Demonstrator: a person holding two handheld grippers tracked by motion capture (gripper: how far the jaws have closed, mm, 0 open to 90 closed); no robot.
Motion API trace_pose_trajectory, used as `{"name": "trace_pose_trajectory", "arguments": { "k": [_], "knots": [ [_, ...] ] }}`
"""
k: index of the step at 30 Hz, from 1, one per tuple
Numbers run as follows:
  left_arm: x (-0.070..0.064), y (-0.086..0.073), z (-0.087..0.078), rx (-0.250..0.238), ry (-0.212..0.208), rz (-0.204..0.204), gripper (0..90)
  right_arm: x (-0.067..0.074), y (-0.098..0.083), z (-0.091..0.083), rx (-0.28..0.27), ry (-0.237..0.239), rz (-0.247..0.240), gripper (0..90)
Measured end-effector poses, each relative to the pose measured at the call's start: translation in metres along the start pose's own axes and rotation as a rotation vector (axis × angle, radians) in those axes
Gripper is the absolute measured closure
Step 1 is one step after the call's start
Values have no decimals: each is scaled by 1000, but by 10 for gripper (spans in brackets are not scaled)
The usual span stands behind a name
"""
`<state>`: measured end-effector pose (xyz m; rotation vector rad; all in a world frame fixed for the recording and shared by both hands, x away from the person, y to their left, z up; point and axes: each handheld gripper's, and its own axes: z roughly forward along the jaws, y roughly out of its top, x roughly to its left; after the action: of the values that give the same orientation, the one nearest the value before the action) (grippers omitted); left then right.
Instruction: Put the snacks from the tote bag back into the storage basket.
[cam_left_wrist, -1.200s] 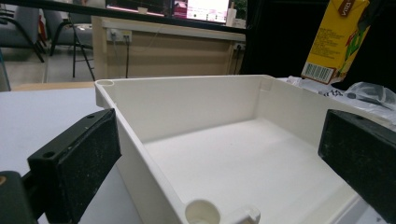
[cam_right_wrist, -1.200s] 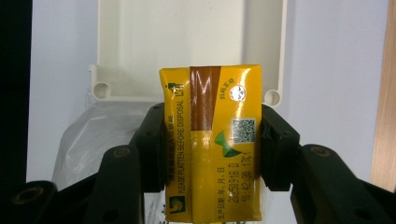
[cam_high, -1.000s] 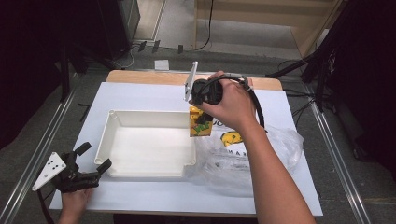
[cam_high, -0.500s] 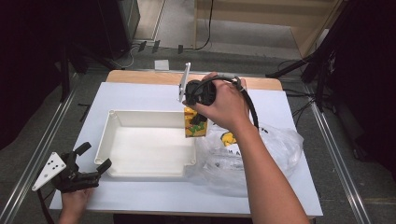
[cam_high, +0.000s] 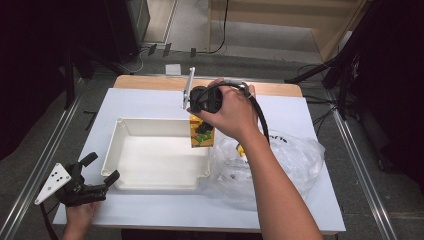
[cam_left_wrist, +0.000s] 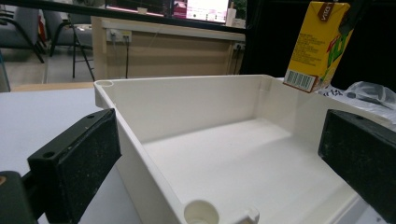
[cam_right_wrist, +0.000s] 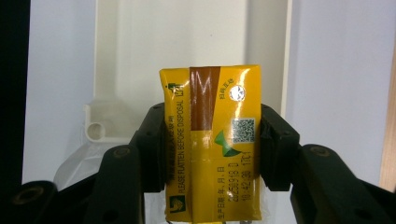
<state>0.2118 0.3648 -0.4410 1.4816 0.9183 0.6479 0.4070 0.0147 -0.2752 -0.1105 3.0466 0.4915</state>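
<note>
Right gripper (cam_right_wrist: 212, 154) clamped on carton (cam_right_wrist: 211, 140), one black pad on each narrow side, top end of carton facing the camera. Seen from above, right gripper (cam_high: 202, 112) held in a hand (cam_high: 232, 112), pointing down, with carton (cam_high: 202, 133) hanging upright beneath it. Carried clear of the table, above the right wall of tray (cam_high: 120, 145), near its far right corner. Yellow, with a brown strip across the top and green print on the side. From the left gripper view, carton (cam_left_wrist: 317, 44) hovering over the tray's far corner, barcode at its lower edge, above rim of tray (cam_left_wrist: 177, 81).

Tray white, rectangular, nothing inside, set on white table (cam_high: 150, 100). Clear plastic bag (cam_high: 295, 160) just to the right of the tray, crumpled, touching the tray's right wall, with something yellow inside, partly hidden by the forearm.

Left gripper (cam_high: 100, 177) at the near left corner of the table, held low in the other hand, jaws spread wide with nothing between the pads, pointing at the tray's near left corner. Left gripper (cam_left_wrist: 219, 168) flanking that corner, pads well apart from it on either side.
</note>
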Motion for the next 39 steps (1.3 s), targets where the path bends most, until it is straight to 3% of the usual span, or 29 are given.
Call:
{"name": "trace_pose_trajectory", "arguments": {
  "k": [20,39],
  "knots": [
    [-1,0,0,2,0,7,0,-2,14,13,8,11,7,534],
    [-1,0,1,7,2,10,0,-4,9,30,16,24,11,534]
  ]
}}
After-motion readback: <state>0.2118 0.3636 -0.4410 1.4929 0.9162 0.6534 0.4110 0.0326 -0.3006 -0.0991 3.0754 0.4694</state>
